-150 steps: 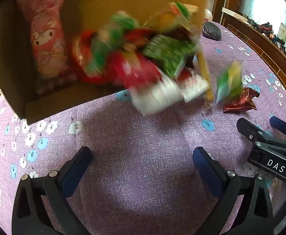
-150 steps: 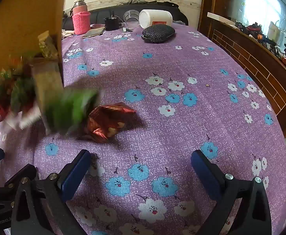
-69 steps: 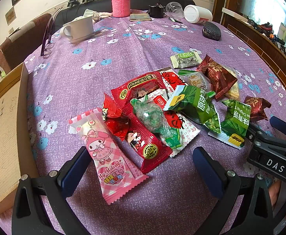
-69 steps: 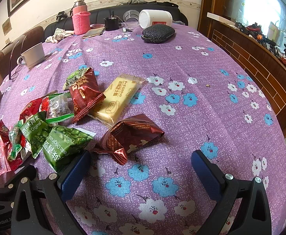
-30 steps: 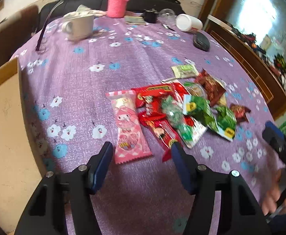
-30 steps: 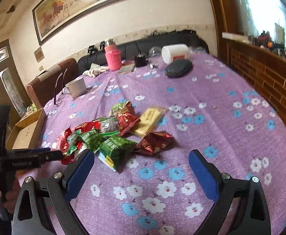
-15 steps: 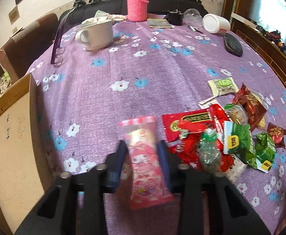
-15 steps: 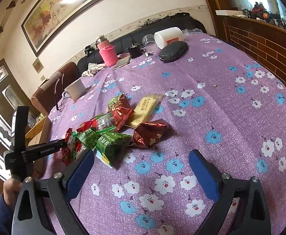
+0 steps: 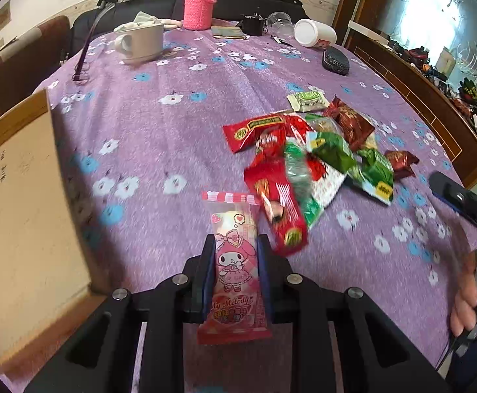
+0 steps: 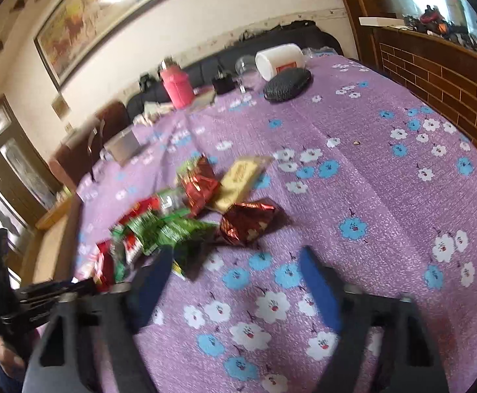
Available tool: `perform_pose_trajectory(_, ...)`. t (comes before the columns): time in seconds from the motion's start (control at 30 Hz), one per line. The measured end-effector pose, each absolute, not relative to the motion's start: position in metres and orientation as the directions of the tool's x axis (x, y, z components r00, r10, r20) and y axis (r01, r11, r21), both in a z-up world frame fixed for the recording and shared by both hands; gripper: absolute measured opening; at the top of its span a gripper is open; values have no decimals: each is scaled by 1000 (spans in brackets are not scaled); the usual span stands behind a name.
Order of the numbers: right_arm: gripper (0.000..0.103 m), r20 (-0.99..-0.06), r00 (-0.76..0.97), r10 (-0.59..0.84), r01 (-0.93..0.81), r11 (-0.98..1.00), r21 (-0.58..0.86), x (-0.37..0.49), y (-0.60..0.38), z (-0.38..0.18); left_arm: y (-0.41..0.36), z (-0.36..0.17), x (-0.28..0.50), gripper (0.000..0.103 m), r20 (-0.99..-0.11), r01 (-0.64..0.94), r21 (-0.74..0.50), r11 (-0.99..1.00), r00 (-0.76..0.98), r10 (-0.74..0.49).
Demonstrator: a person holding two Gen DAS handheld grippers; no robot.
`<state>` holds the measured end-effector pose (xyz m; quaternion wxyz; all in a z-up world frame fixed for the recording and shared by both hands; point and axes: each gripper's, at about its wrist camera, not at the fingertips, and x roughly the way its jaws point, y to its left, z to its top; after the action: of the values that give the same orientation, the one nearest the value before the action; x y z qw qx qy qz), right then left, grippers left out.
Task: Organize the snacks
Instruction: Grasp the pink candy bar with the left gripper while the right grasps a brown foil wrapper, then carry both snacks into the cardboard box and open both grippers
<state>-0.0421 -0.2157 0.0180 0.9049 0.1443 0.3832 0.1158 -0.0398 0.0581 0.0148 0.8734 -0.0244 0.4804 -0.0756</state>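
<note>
We hold the left gripper (image 9: 233,263) clamped narrow on a pink My Melody snack packet (image 9: 235,262); both blue pads press its sides, and the packet stands lengthwise between them, its striped top edge pointing away over the purple flowered tablecloth (image 9: 160,131). Just to its right lies the heap of snacks (image 9: 307,160): red wrappers, green pea bags, a white round-logo packet at the far edge and a dark red foil packet (image 10: 246,221) on the near right. At the left edge sits the cardboard box (image 9: 19,216), well apart from the heap. Our right gripper (image 10: 235,275) has just been closing; its jaws stand half apart with nothing between them, only cloth below, and its left finger (image 10: 155,273) is just beside the nearest green bag (image 10: 173,232). The right view is blurred
</note>
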Motion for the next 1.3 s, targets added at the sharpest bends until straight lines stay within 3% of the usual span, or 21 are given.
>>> perform_pose_trajectory(0.07,57,-676,647,354,-79,912,402,-37,-220,19,58,14,-46,23,-829,115,-100,988,540,-147)
perform_pose_trajectory(0.3,57,-723,578,378,94,849,520,-4,-243,20,58,14,-49,23,-820,118,-92,989,555,-143)
perform_pose_trajectory(0.57,57,-782,528,330,164,865,475,29,-223,5,59,14,-49,23,-820,117,-92,989,555,-142)
perform_pose_trajectory(0.6,55,-794,528,300,153,886,437,33,-217,6,59,14,-49,23,-820,118,-92,989,554,-143)
perform_pose_trajectory(0.63,39,-798,524,299,137,895,425,35,-213,6,60,14,-49,23,-820,118,-93,989,554,-143)
perform_pose_trajectory(0.67,37,-799,510,319,115,895,430,35,-209,5,60,14,-49,23,-820,117,-93,989,555,-143)
perform_pose_trajectory(0.83,26,-773,549,317,48,912,408,18,-203,8,60,16,-50,23,-820,113,-82,990,557,-132)
perform_pose_trajectory(1.3,26,-631,693,350,-95,911,401,-33,-201,39,59,22,-47,23,-802,93,-101,991,581,-137)
